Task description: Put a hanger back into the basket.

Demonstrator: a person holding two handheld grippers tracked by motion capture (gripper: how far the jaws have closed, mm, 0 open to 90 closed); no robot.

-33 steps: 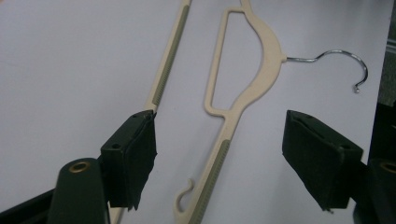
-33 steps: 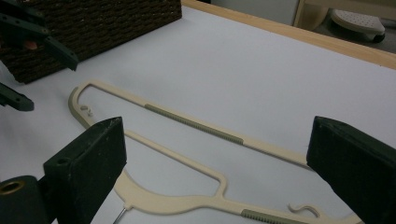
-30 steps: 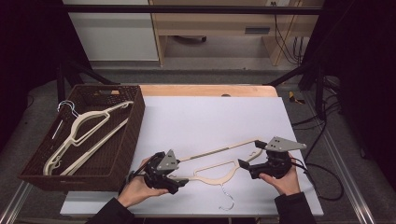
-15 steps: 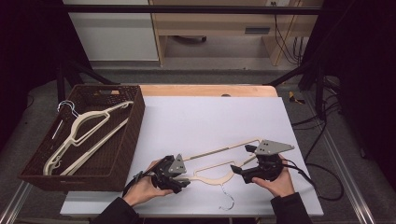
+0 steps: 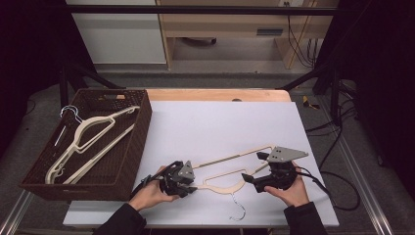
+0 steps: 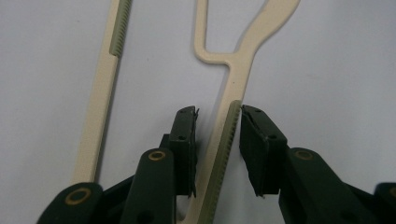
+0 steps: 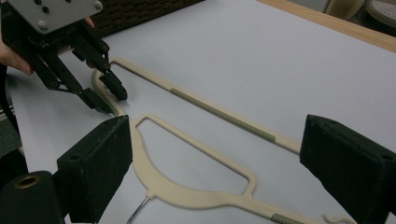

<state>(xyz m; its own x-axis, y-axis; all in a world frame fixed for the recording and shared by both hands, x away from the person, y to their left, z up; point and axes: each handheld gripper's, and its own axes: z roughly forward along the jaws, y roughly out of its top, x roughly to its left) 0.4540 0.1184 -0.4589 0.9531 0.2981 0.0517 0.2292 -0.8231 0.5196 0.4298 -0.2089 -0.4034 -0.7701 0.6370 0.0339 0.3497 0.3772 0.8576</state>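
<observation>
A cream plastic hanger (image 5: pixel 235 156) lies flat on the white table top (image 5: pixel 220 117), its metal hook (image 5: pixel 238 208) towards the front edge. My left gripper (image 5: pixel 192 186) is at the hanger's left end. In the left gripper view its jaws (image 6: pixel 218 112) straddle the ribbed arm of the hanger (image 6: pixel 243 51); they have just been closing, and a thin gap still shows at one pad. My right gripper (image 5: pixel 250 182) stands wide open over the hanger's right half, its pads (image 7: pixel 98 172) far apart above the hanger (image 7: pixel 196 186). The left gripper (image 7: pixel 110 99) shows there too.
A dark wicker basket (image 5: pixel 132 147) stands at the table's left edge and holds cream hangers (image 5: pixel 93 132). A wooden strip (image 5: pixel 220 94) runs along the table's far edge. Cables lie on the floor to the right.
My left gripper has come down and to the right onto the hanger's left end, and its jaws have narrowed around the arm. The right gripper has hardly moved.
</observation>
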